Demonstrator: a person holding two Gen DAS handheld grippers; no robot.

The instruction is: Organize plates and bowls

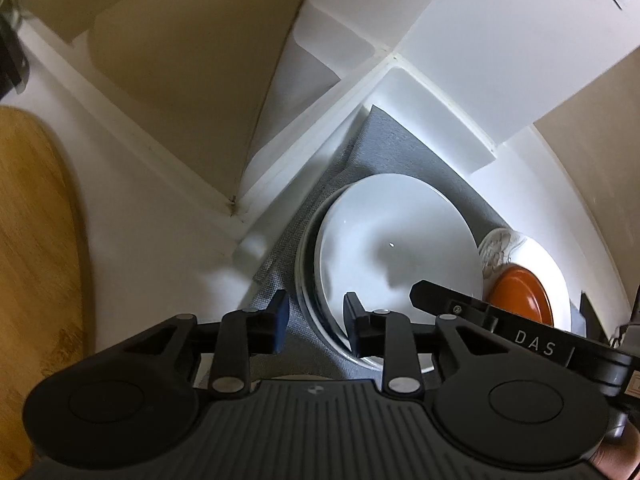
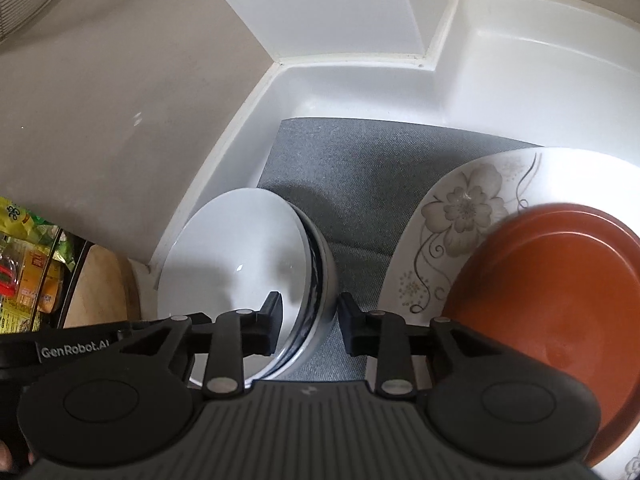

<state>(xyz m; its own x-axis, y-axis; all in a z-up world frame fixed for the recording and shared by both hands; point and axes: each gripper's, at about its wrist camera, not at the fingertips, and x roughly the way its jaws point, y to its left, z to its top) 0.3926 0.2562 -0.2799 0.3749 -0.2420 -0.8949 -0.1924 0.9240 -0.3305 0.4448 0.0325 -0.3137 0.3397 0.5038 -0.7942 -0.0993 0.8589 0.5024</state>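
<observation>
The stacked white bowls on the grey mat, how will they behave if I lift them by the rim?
The white bowls look glazed and glossy, so the rim is probably slippery between the jaws. They appear ceramic, likely heavy for their size and breakable. Nested rather than joined, the upper bowl may shift or lift away from the lower one. Each gripper, left and right, straddles a rim, apparently unclamped.

Glossy white bowl (image 2: 232, 264), woven grey mat (image 2: 360, 176)

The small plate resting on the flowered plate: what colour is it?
Orange-brown small plate, on the flowered plate; clearest in the right wrist view.
</observation>
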